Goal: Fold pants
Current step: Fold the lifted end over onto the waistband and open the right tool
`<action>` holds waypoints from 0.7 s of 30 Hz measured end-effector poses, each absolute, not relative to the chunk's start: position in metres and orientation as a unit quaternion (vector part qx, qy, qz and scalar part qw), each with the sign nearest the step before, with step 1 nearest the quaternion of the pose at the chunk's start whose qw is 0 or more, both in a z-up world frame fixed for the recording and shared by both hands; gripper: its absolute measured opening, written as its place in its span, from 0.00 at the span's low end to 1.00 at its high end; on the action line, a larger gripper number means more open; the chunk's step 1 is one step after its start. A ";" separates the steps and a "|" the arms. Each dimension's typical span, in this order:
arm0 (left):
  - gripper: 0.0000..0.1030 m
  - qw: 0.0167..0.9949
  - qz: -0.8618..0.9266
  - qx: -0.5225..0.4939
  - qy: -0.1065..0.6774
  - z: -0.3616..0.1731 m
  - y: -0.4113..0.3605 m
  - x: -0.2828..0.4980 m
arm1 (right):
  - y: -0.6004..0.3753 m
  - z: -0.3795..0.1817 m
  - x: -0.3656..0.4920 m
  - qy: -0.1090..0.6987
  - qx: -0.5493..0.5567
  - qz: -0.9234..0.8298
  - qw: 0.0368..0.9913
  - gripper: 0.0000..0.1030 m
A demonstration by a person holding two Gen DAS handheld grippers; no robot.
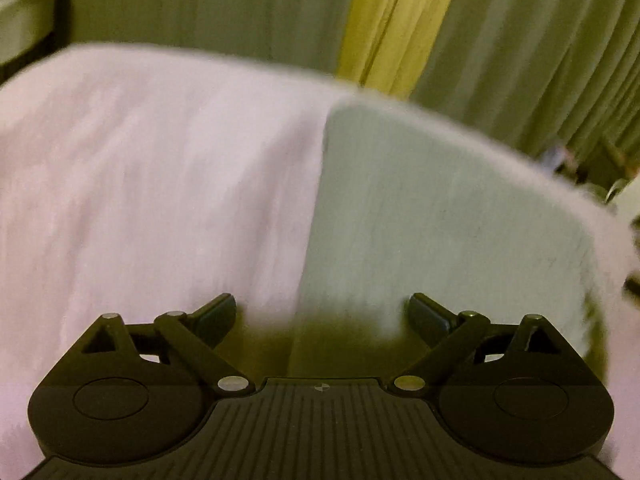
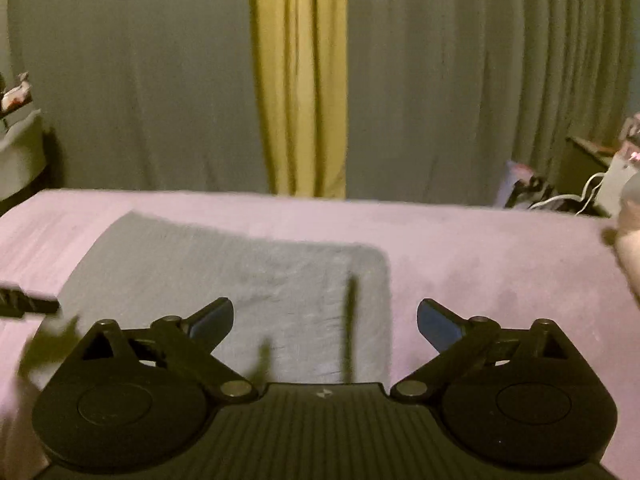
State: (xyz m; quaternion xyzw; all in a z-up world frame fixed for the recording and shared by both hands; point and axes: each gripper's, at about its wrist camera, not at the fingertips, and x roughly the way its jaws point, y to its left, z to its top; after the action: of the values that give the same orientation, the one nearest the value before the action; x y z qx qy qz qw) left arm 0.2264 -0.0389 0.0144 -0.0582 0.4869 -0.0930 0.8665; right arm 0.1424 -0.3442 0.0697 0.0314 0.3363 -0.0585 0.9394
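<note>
We held both grippers, left (image 1: 322, 312) and right (image 2: 325, 320), with jaws spread wide and empty above the flat folded pants (image 2: 248, 280) on the bed (image 2: 480, 264).

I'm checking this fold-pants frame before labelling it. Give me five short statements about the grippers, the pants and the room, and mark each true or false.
1. The left gripper is shut on the pants. False: its jaws stand open and hold nothing.
2. The right gripper is open and empty. True.
3. The grey pants lie flat on the pink bed cover. True.
4. The pants hang over the edge of the bed. False: in the right wrist view they lie wholly on the cover.
5. A yellow curtain strip hangs between grey curtains behind the bed. True.
</note>
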 end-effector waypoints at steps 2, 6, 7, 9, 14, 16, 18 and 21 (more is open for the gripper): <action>0.94 0.862 -0.089 -0.062 0.496 -0.001 -0.035 0.217 | -0.337 0.066 0.139 0.333 0.033 -0.042 0.941 0.60; 0.94 0.859 -0.083 -0.102 0.495 -0.004 -0.023 0.214 | -0.323 0.061 0.137 0.331 0.049 -0.020 0.942 0.39; 0.95 0.859 -0.083 -0.102 0.495 -0.003 -0.022 0.214 | -0.317 0.056 0.138 0.333 0.046 -0.017 0.942 0.39; 0.98 0.863 -0.084 -0.085 0.492 -0.005 -0.018 0.210 | -0.312 0.039 0.143 0.360 0.020 -0.022 0.932 0.39; 0.99 0.867 -0.078 -0.076 0.487 -0.007 -0.018 0.204 | -0.291 0.014 0.134 0.355 -0.081 -0.019 0.931 0.43; 0.99 0.866 -0.072 -0.080 0.489 -0.007 -0.020 0.205 | -0.284 0.016 0.134 0.358 -0.099 -0.025 0.928 0.48; 0.99 0.865 -0.067 -0.081 0.491 -0.007 -0.021 0.205 | -0.280 0.023 0.137 0.366 -0.093 -0.023 0.926 0.62; 0.99 0.864 -0.064 -0.084 0.493 -0.005 -0.021 0.202 | -0.276 0.017 0.136 0.368 -0.102 -0.021 0.924 0.67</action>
State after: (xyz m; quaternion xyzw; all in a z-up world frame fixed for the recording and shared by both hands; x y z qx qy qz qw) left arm 0.2022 -0.0210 -0.0047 -0.0840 0.4928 -0.0638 0.8637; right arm 0.1364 -0.2761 0.0173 -0.1020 0.3684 -0.0213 0.9238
